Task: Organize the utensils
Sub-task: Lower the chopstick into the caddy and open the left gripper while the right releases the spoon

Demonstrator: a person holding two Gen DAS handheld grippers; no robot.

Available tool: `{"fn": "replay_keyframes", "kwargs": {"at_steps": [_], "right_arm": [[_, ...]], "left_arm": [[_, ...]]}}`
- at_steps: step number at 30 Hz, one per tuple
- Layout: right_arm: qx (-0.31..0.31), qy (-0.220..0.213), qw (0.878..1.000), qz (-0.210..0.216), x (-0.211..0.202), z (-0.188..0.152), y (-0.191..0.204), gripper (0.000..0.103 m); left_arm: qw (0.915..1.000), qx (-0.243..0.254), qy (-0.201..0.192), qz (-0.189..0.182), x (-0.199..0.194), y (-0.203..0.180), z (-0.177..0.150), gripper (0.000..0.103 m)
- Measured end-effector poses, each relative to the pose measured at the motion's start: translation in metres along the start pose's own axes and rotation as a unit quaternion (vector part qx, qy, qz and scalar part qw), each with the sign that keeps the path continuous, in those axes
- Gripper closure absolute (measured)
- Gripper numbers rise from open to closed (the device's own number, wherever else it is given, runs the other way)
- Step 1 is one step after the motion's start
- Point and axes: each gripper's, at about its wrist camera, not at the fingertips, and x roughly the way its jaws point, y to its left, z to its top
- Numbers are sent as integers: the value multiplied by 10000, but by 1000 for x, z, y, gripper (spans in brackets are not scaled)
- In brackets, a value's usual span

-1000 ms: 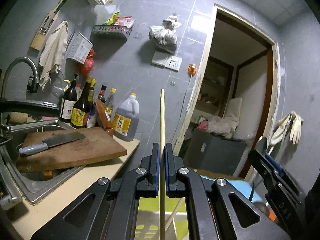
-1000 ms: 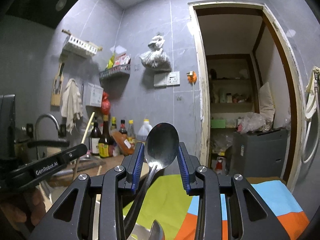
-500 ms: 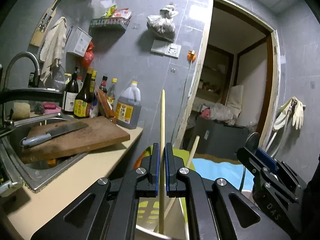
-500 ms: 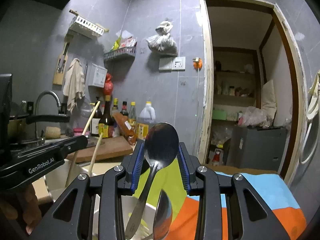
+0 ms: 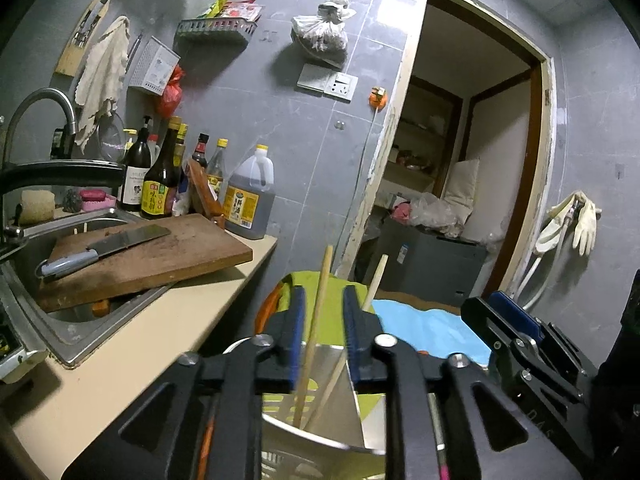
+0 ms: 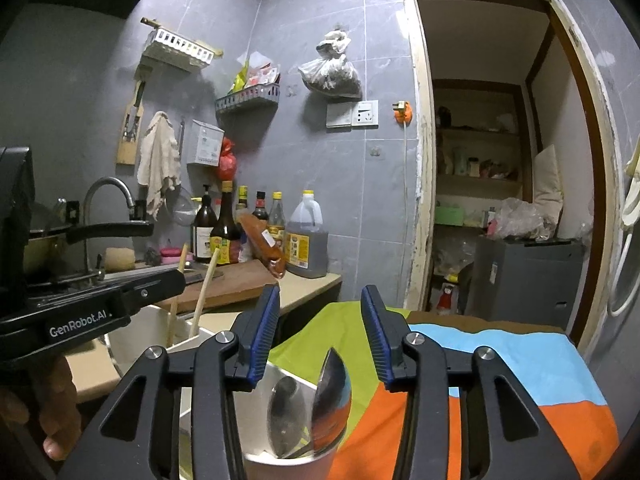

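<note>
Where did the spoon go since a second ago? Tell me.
Yes, it moved: the spoon dropped below the opening right gripper into the cup, beside another spoon.

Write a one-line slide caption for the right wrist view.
Right claw opening above two spoons standing in a white cup.

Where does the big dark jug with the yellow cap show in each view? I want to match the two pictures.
Left wrist: jug left of centre, behind the cutting board.
Right wrist: jug at centre, above the tool's left pad.
Shared landmark: wall socket.
</note>
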Motion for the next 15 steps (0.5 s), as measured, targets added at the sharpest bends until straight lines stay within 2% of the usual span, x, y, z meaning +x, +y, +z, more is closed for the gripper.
{"fn": "replay_keyframes", "kwargs": {"at_steps": [3,11,15], "right_arm": [[140,-105,9998,27,-8,7,-5,60],[353,-495,9981,-129,-45,31,-29,29],[367,-620,9969,-308,-69,38,-46,12]], "left_arm": [[9999,-86,-77,-20,-7,0,4,70],[9998,73,-182,-28,-21,-21,16,42],[9993,178,-220,-244,-28,-38,18,34]]}}
